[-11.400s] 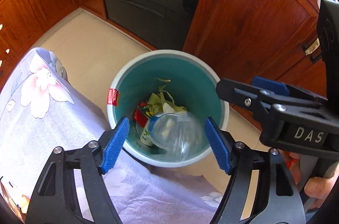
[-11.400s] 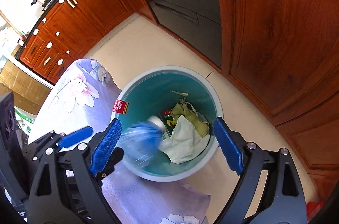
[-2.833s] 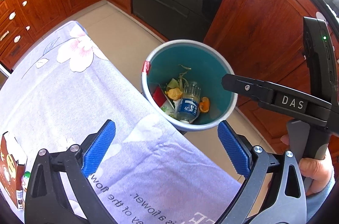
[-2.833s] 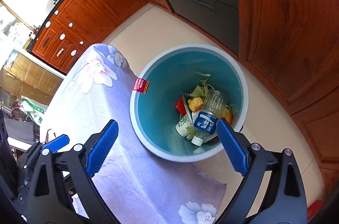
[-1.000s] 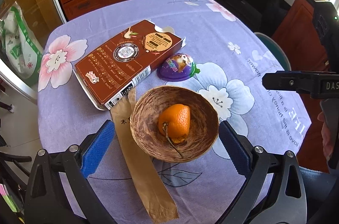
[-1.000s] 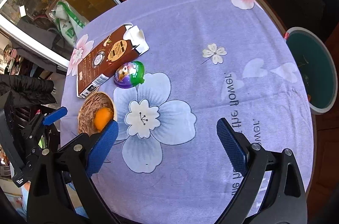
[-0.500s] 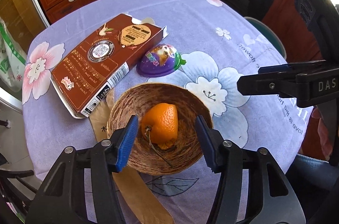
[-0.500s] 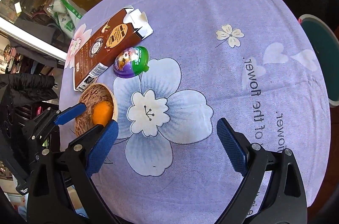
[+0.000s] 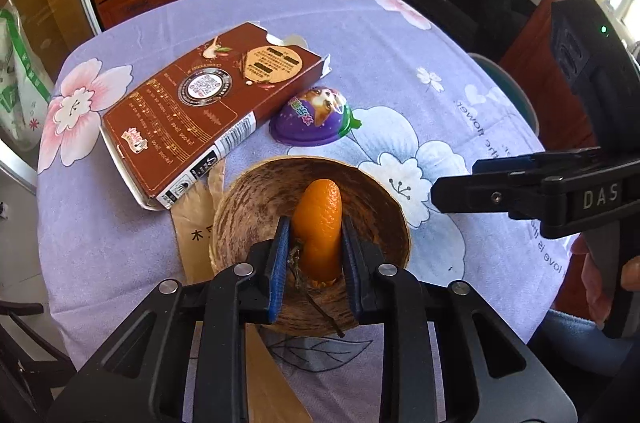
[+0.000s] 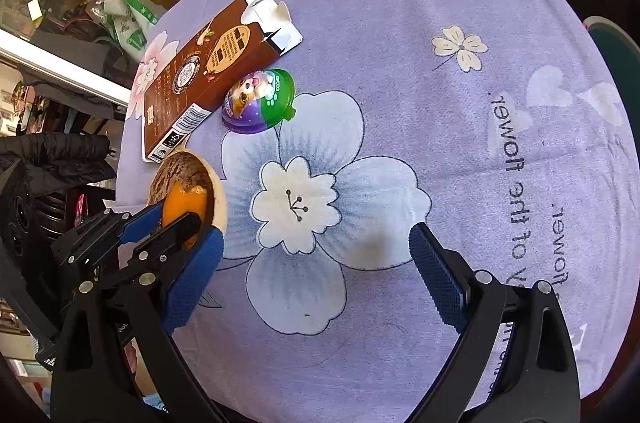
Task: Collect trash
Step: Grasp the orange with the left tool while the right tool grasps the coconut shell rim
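Left hand-held gripper, wide earlier, now around orange peel.

1. The bowl is seen at lower centre of the left wrist view, on the bench.
2. The peel lies in it.
3. The carton lies at upper left, the capsule beside it.

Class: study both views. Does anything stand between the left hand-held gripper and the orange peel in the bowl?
Nothing does. The left hand-held gripper is already shut on the orange peel inside the wooden bowl, with both pads pressed against its sides.
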### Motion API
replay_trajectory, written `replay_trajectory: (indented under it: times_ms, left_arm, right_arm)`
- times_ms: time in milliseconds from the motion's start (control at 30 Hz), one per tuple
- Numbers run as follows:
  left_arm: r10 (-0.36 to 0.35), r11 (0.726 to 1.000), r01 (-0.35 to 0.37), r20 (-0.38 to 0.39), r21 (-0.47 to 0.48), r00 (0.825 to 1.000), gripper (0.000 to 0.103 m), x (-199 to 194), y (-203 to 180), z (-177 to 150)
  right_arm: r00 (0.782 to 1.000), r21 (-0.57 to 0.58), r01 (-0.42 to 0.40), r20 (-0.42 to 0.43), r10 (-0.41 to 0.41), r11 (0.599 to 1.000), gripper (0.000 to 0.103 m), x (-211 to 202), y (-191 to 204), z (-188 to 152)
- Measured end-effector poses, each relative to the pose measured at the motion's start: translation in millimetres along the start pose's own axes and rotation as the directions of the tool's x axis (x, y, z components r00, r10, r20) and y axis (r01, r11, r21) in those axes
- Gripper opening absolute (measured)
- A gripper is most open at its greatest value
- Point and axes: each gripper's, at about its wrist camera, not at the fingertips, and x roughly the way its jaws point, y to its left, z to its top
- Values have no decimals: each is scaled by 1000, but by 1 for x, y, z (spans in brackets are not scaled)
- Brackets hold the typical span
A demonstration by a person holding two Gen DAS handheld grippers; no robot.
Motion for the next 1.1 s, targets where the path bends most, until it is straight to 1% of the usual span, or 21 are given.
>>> replay_trajectory:
  times_ms: [100,200,367,467,500,567,733,867,933,967,1000,1067,1100]
  left_arm:
    - [-12,999,13,28,-31,1000,25,-15,9,-1]
    - [-9,999,12,56,-49,998,25,-29,17,-3]
    - [-3,996,9,62,-87,998,25,-37,31,-8]
    - [-4,995,10,62,-103,998,25,-40,40,-12]
    - [-4,994,11,63,-107,998,25,-42,42,-13]
    - [-5,993,13,64,-115,998,25,-42,46,-15]
    - [-6,991,15,69,-131,998,26,-45,53,-18]
    - [-9,989,20,75,-147,997,26,-47,59,-20]
    - [-10,988,21,74,-152,997,26,-46,60,-20]
    - [-11,988,22,72,-155,997,26,-45,61,-20]
    - [-12,987,23,69,-158,998,26,-43,61,-20]
    - [-17,985,27,62,-168,998,26,-41,62,-20]
    - [-19,985,29,59,-171,998,26,-39,63,-19]
  right_arm:
    - [1000,-17,-23,-10,23,1000,90,5,10,1]
    - [998,-43,-57,-8,56,997,90,9,23,4]
    - [994,-73,-104,-18,103,992,89,16,41,9]
    - [995,-102,-97,-37,94,990,77,24,52,9]
    - [994,-104,-99,-46,94,990,76,26,54,9]
    - [994,-110,-94,-58,88,989,70,32,58,9]
    - [994,-128,-88,-81,78,988,68,40,65,7]
    - [995,-144,-75,-81,64,987,68,41,68,8]
    - [996,-159,-54,-74,43,986,65,41,71,8]
    - [997,-170,-33,-68,22,985,54,41,73,8]
    - [998,-183,-16,-66,3,983,37,44,76,8]
    - [997,-211,4,-69,-19,977,24,48,81,6]
    - [998,-225,18,-59,-32,974,21,49,83,4]
